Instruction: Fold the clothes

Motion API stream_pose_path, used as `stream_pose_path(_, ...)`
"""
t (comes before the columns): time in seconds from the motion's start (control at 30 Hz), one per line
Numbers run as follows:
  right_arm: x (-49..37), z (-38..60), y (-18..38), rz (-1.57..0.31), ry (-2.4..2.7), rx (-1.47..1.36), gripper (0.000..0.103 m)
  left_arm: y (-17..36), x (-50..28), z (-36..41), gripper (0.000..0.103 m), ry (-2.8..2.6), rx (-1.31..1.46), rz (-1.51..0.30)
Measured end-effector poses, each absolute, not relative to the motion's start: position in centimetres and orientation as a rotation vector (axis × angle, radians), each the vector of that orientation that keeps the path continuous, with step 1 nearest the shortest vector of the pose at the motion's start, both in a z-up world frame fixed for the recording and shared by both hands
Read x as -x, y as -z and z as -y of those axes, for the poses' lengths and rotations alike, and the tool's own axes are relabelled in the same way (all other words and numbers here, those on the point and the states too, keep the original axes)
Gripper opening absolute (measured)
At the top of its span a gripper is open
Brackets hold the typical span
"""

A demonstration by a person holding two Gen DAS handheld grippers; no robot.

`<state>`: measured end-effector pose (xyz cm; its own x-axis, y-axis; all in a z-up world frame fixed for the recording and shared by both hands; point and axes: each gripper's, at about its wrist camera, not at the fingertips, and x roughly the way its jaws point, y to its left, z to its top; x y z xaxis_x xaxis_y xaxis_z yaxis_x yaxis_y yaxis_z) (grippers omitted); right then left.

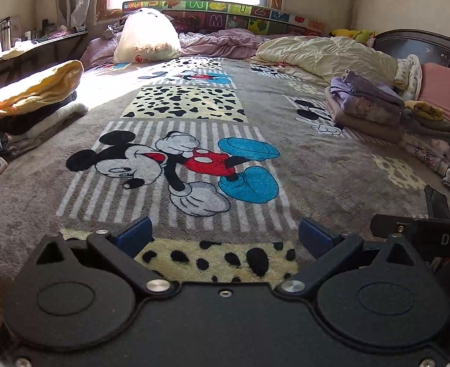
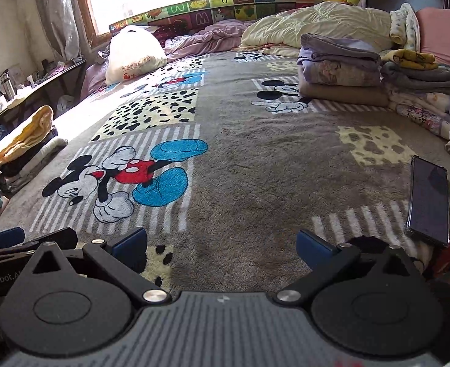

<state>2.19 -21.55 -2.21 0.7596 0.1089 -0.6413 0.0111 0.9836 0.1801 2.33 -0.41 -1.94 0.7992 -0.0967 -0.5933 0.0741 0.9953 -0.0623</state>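
Observation:
My left gripper (image 1: pixel 225 235) is open low over the grey cartoon-mouse blanket (image 1: pixel 255 116), with nothing between its blue pads. My right gripper (image 2: pixel 221 241) is open too and holds nothing, just above the same blanket (image 2: pixel 255 168). A stack of folded clothes topped by a yellow garment (image 1: pixel 38 91) lies at the left edge, also seen as the yellow-topped stack (image 2: pixel 26 140). A second folded pile with a purple top (image 1: pixel 365 104) lies at the right; in the right wrist view this purple pile (image 2: pixel 338 67) sits beside further folded clothes (image 2: pixel 420 73).
A dark phone (image 2: pixel 428 198) lies on the blanket right of my right gripper. A white plastic bag (image 1: pixel 145 36), rumpled cream duvet (image 1: pixel 325 55) and purple bedding (image 1: pixel 225 41) fill the far end. A cluttered side table (image 1: pixel 26 46) stands at left, a dark headboard (image 1: pixel 420 46) at right.

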Motion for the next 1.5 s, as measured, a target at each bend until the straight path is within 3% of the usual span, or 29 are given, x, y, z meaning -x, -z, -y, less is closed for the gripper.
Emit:
stream_pose_path(0.3,-1.2,21.3,2.5,-0.707,-0.08,-0.146,0.103,2.5,-2.6,1.1,0.103,0.031,0.034,-0.698)
stream_pose_path(1.5,-2.2,21.0,3.1,-0.684,-0.058,-0.123,0.103,1.9,-2.2,1.1,0.103,0.019,0.028,-0.649)
